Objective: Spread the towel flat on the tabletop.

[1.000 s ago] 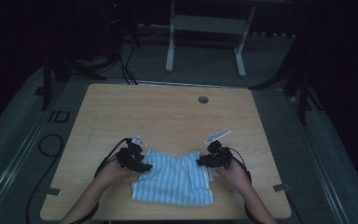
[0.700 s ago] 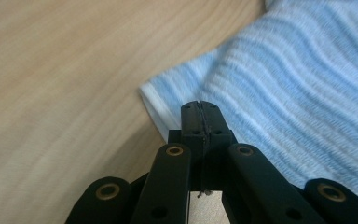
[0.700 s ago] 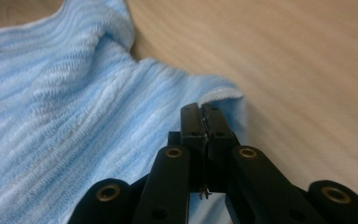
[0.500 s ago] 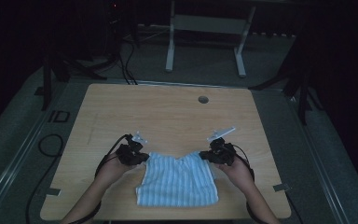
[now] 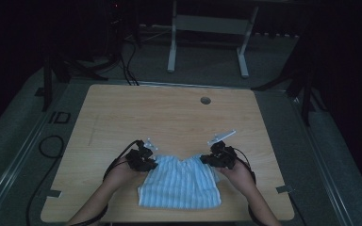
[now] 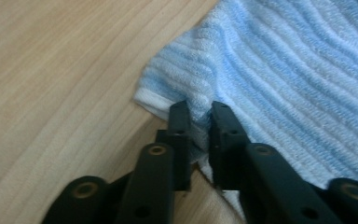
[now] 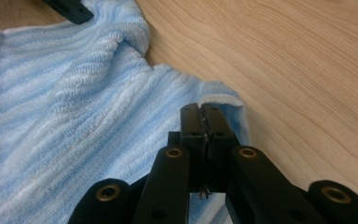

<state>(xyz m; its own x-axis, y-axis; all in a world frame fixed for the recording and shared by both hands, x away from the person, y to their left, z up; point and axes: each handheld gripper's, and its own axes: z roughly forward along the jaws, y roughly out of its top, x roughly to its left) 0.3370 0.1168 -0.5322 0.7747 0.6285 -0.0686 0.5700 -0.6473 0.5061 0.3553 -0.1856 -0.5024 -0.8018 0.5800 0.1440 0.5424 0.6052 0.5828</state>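
- While the high view sets the blue-and-white striped towel [image 5: 179, 183] near the front edge of the wooden table [image 5: 169, 117], between the person's two forearms, it is too dim and far off to show how the jaws stand.
- Up close, the left gripper view shows the left gripper [image 6: 199, 112] pinching a bunched fold at a corner of the towel [image 6: 284, 70]; its jaws have just been closing, and ribbed cloth sits squeezed in the narrow gap between them.
- That same view shows the white hem of the corner lying on bare wood [image 6: 51, 70] just left of the jaws.
- Seen in the right gripper view, the right gripper [image 7: 200, 114] has its jaws pressed together on the towel's edge [image 7: 74, 116], with only a thin layer of cloth caught between them.
- Beyond those jaws the cloth rises in a soft ridge toward the far corner, where the dark tip of the other gripper [image 7: 72, 9] touches the towel at the top of the picture.
- From above, the left gripper [image 5: 141, 157] and the right gripper [image 5: 219, 155] sit at the towel's two far corners, well apart, with the far edge sagging between them.
- A round hole [image 5: 205, 100] lies in the tabletop near its far edge, well clear of the towel.
- Cables [image 5: 47, 146] lie on the grey floor left of the table, and a white frame [image 5: 207, 33] stands behind it.
- Nothing on the table lies between the grippers and the towel.
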